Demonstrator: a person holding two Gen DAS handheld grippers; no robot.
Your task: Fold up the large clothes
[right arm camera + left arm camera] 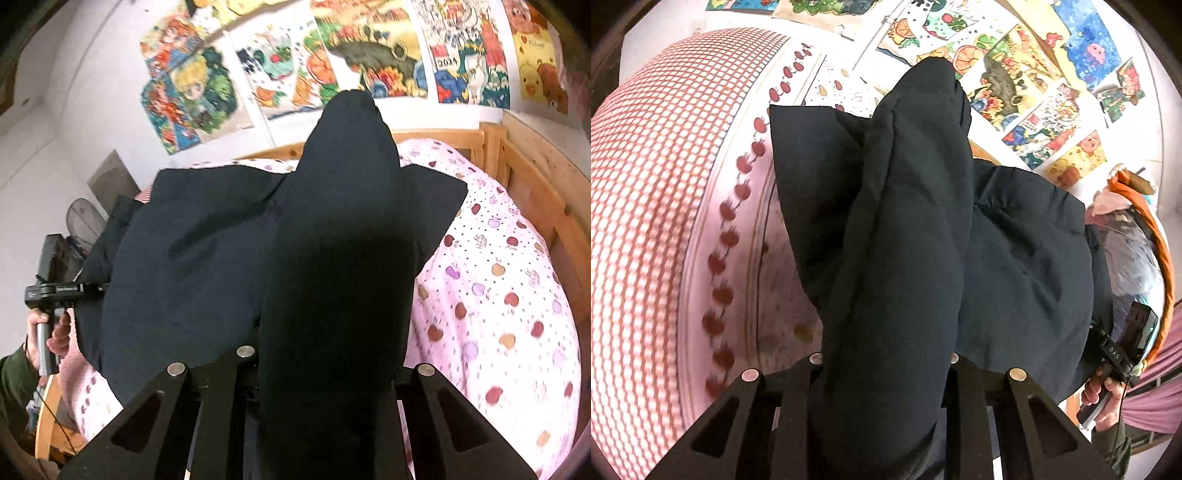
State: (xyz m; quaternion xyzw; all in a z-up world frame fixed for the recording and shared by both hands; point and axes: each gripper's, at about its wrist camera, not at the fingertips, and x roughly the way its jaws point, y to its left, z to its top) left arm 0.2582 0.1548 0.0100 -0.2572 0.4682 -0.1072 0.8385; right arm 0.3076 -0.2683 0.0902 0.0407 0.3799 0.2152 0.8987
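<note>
Bed (pixel 509 302): pink apple-print cover, wooden frame; checked pink section (pixel 646 184) to one side.
Wall: 2 rows of coloured drawings (pixel 369 66).
Jacket (pixel 1015 258): dark, padded, spread on the bed, 2 parts lifted.
Left gripper (pixel 886 369): fingers pinching a thick jacket fold rising ahead.
Right gripper (pixel 328 365): fingers pinching a similar jacket fold.
</note>
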